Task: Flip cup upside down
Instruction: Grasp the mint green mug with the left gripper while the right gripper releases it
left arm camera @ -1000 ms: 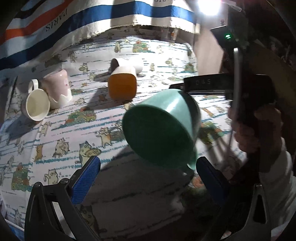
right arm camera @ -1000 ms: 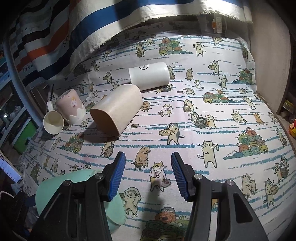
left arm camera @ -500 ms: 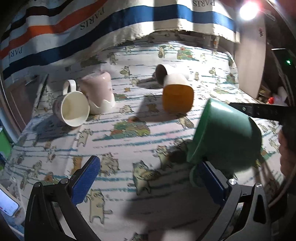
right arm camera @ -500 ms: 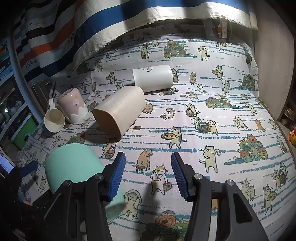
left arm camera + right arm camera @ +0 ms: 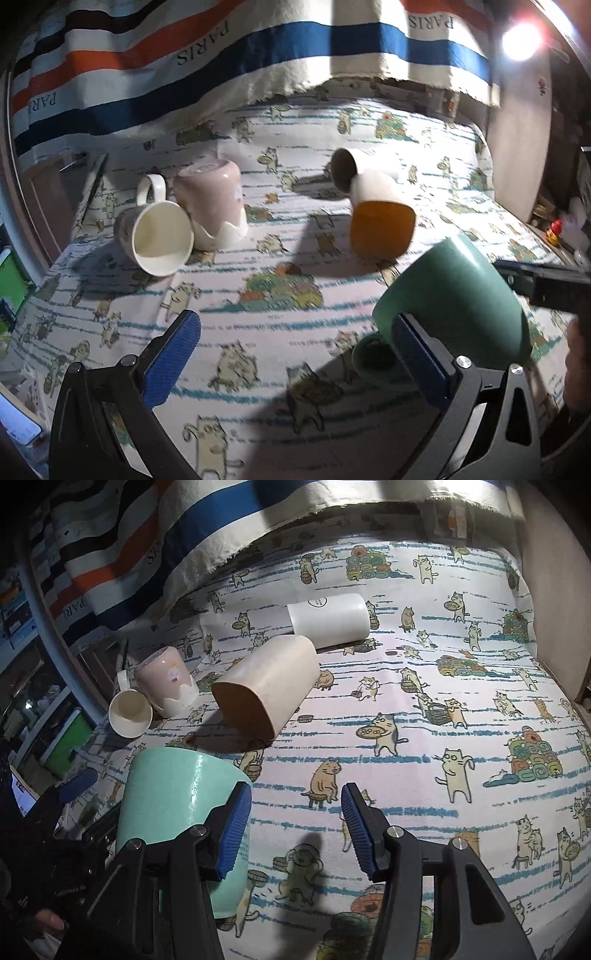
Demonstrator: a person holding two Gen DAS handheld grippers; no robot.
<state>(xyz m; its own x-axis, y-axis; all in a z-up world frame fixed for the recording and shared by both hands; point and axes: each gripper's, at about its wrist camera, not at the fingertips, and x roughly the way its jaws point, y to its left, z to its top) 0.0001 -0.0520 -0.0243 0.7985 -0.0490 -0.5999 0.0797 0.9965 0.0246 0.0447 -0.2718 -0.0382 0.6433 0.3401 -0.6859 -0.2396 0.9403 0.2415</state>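
Glossy green cup point(image 5: 177, 805) on matt printed cloth point(image 5: 424, 738)

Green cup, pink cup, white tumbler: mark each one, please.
green cup point(image 5: 166, 801), right wrist view, on its side wall
pink cup point(image 5: 210, 199), left wrist view, on its side
white tumbler point(image 5: 332, 622), right wrist view, on its side

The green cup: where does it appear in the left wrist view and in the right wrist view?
Left wrist view: green cup at lower right, behind the right-hand blue finger.
Right wrist view: the same cup at lower left, behind the left-hand blue finger.
Shared landmark: the beige tumbler lying on its side just beyond it.
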